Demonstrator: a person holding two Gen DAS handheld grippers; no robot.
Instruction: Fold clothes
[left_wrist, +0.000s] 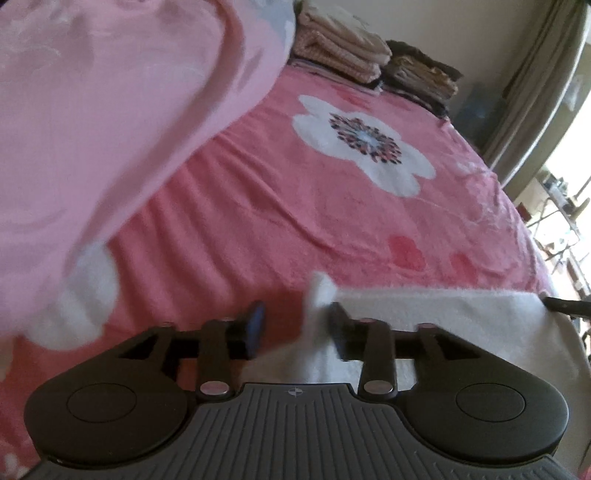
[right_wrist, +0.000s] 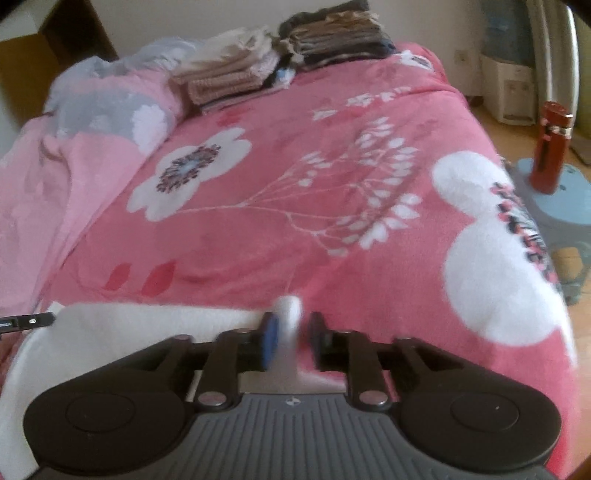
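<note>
White fleece garment (left_wrist: 443, 314) lies on the pink floral bed (left_wrist: 295, 206), its upturned corners between both released grippers' parted fingers: left (left_wrist: 295, 325), right (right_wrist: 293, 339).

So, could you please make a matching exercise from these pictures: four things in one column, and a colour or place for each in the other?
Things:
1. towel at the near edge
2. bedspread
3. bottle
4. folded stacks

Descriptions:
A. red, on a blue stool beside the bed
B. pink with white flowers
C. white
D. far end of the bed

Pairs: 1-C, 2-B, 3-A, 4-D
</note>
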